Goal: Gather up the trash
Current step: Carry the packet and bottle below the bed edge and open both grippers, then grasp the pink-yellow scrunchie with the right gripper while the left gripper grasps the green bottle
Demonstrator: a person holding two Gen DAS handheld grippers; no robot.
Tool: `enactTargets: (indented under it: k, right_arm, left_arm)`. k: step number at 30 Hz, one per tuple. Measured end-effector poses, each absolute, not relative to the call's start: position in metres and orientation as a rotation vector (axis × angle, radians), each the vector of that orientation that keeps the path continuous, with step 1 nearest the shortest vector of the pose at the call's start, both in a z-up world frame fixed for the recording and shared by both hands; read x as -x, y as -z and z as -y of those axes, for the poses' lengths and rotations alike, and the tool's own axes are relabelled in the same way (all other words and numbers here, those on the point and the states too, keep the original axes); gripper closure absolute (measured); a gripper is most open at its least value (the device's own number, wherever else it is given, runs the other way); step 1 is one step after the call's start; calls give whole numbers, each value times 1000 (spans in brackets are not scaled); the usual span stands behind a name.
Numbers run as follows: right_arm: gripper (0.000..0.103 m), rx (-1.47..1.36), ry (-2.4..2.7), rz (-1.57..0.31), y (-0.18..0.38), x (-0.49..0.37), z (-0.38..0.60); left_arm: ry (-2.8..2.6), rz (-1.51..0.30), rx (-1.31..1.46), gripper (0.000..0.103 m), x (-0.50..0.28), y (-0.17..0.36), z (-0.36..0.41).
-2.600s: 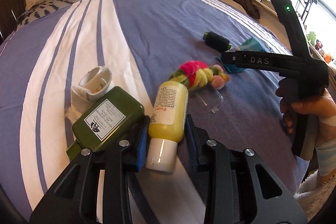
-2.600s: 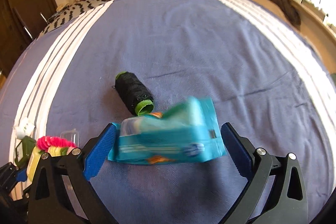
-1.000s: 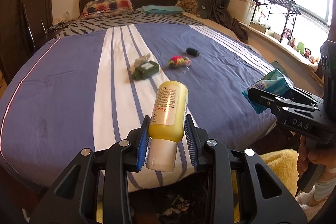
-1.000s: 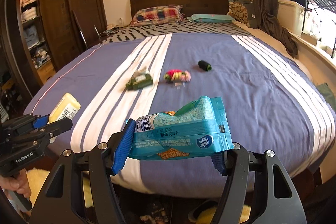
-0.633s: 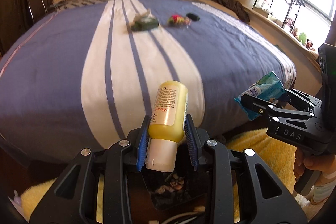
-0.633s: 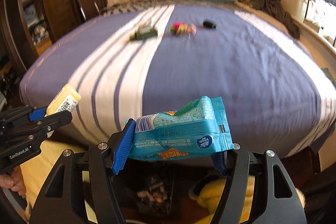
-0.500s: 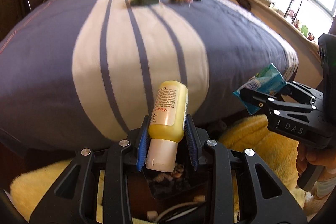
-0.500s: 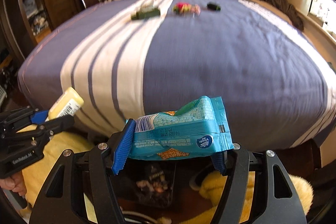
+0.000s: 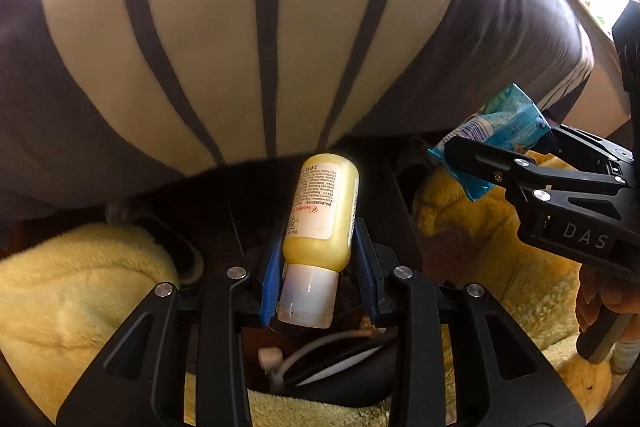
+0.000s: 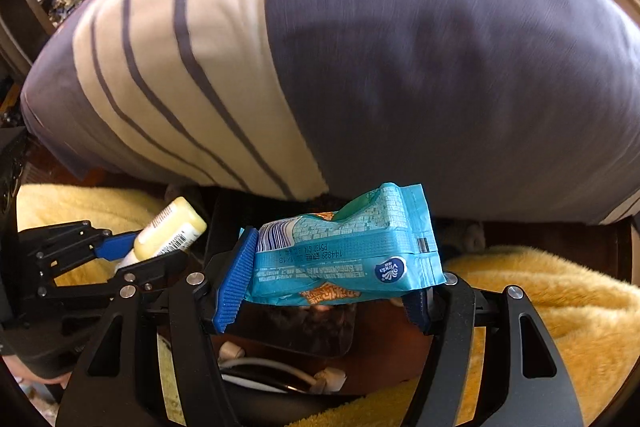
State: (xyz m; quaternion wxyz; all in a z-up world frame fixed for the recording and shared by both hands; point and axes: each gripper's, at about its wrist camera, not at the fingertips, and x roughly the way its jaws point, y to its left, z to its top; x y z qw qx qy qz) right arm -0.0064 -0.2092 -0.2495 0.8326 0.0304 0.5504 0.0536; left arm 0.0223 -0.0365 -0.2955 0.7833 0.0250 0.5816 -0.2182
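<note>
- At the foot of the striped bed (image 9: 248, 39), in the left wrist view, the left gripper (image 9: 318, 279) is clenched on a yellow lotion bottle (image 9: 324, 211); its blue pads (image 9: 270, 279) press the bottle's sides just above the white cap, which points toward six o'clock.
- At three o'clock in this view, the right gripper (image 9: 516, 151) holds a blue tissue packet (image 9: 500, 131), with a hand (image 9: 600, 307) on its handle at four o'clock.
- Yellow fleece blankets (image 9: 72, 299) lie at eight and four o'clock, and a dark bin (image 9: 344, 375) with a white cable sits at six o'clock under the bottle.
- In the right wrist view, the right gripper (image 10: 324, 287) grasps the blue tissue packet (image 10: 348, 247) crosswise, pads against its two ends.
- At nine o'clock, the left gripper (image 10: 136, 251) carries the yellow lotion bottle (image 10: 172, 231), base toward two o'clock.
- The striped bed (image 10: 400, 47) fills twelve o'clock; the yellow fleece blankets (image 10: 560, 319) spread at four o'clock, and the dark bin (image 10: 280, 383) sits at six o'clock.
</note>
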Motion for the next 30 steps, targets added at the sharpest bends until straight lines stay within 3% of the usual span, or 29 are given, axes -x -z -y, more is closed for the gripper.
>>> enactTargets:
  k: [15, 17, 24, 30]
  right_arm:
    - [35, -130, -152, -1316, 301, -2, 199]
    - [29, -139, -148, -1315, 297, -3, 202]
    - [23, -154, -136, -1288, 285, -3, 207]
    - [10, -122, -109, -1231, 267, 0, 207]
  left_arm:
    - [476, -1390, -34, 72, -30, 331, 37]
    - [473, -1390, -32, 64, -30, 329, 38]
    - [452, -1359, -33, 48, -31, 318, 35]
    - [423, -1288, -59, 24, -31, 294, 29]
